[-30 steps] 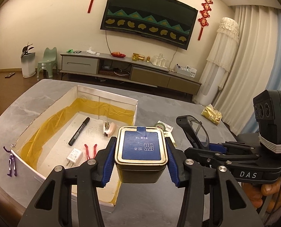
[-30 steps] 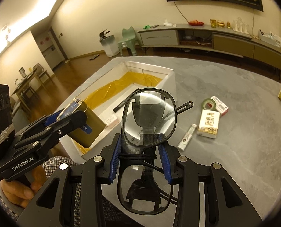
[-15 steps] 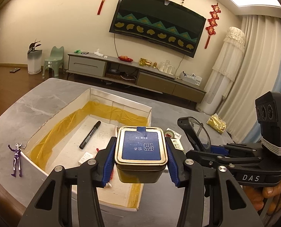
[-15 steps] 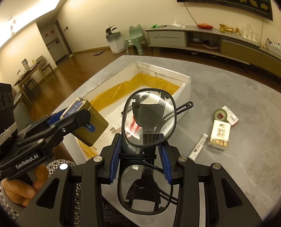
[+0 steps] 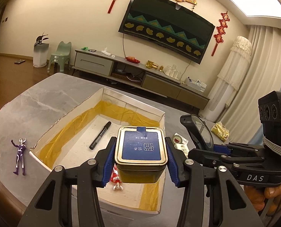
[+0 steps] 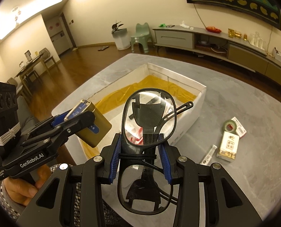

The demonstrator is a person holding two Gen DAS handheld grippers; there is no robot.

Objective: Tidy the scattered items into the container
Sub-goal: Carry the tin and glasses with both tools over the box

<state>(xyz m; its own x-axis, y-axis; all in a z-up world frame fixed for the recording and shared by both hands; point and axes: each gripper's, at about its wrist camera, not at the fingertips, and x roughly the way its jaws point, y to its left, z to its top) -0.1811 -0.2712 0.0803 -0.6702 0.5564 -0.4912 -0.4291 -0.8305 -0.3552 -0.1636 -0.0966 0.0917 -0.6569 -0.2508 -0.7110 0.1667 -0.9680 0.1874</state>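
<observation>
my left gripper (image 5: 141, 152) is clamped on a squat olive-gold metal tin (image 5: 141, 151), rounded at the corners, its blue ribbed pads pressing both sides; the lid is flat with a shiny brass-coloured rim and a dark blue label. i hold it in the air above the near end of the container (image 5: 160, 115), a white rectangular box with thin walls and crinkled glossy yellow film lining the inner edges. on the box's pale floor lies a slim black marker (image 5: 100, 135), and a small red and white item shows just under the tin, too hidden to identify. my right gripper (image 6: 141, 152) grips a pair of black plastic-framed glasses (image 6: 149, 121) at the bridge, lenses stacked one above the other, the upper oval lens over the near part of the box and a thin temple arm sticking out to the right. on the grey marbled stone surface (image 5: 26, 109), left of the box, a little purple and silver figurine (image 5: 20, 154) lies flat. to the right of the box sit a green tape roll (image 6: 229, 125), a cream carton (image 6: 228, 146) and a narrow white tube (image 6: 208, 155).
</observation>
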